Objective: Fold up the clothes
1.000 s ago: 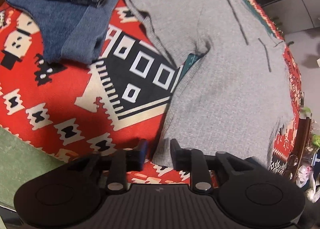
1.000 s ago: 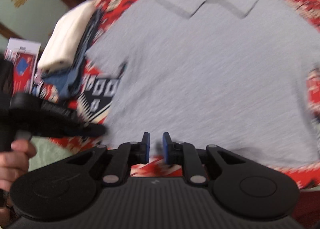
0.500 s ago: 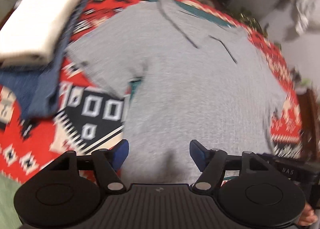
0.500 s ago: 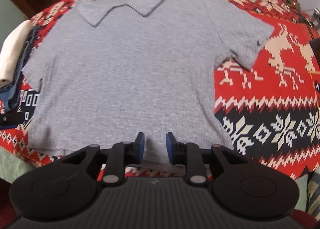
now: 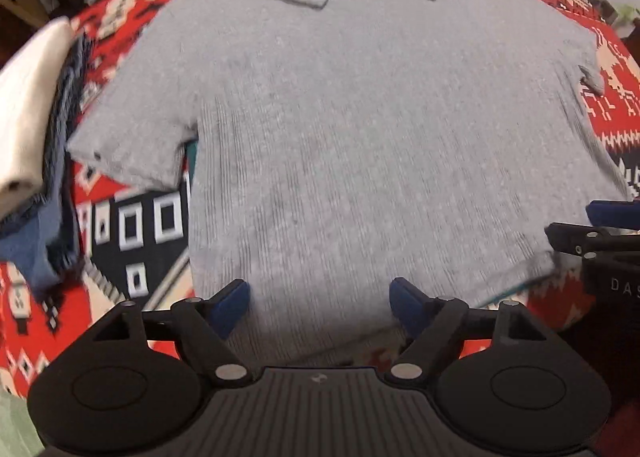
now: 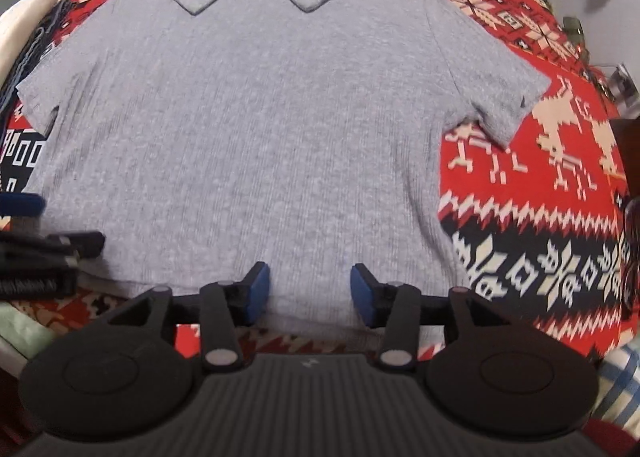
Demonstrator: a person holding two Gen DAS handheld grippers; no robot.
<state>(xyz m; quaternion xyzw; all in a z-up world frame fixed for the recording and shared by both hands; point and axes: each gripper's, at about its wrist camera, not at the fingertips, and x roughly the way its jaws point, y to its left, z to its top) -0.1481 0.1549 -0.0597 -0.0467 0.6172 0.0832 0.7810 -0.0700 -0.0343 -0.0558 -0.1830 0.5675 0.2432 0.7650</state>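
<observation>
A grey short-sleeved collared shirt (image 5: 360, 129) (image 6: 256, 129) lies spread flat on a red patterned cloth (image 6: 528, 185), collar at the far side, hem nearest me. My left gripper (image 5: 320, 303) hovers open just above the hem, nothing between its blue-padded fingers. My right gripper (image 6: 308, 293) is also open over the hem, further to the right. Each gripper shows at the edge of the other's view: the right gripper (image 5: 600, 233) and the left gripper (image 6: 44, 249).
A stack of folded clothes, cream on top (image 5: 24, 113) and blue denim (image 5: 44, 241) below, sits to the left of the shirt. The red patterned cloth (image 5: 44, 305) covers the surface. Shelves and clutter lie beyond the far edge.
Both grippers went from shut or nearly shut to wide open. The left gripper swung from the shirt's left side to face its hem squarely; the right gripper shifted to the right along the hem.
</observation>
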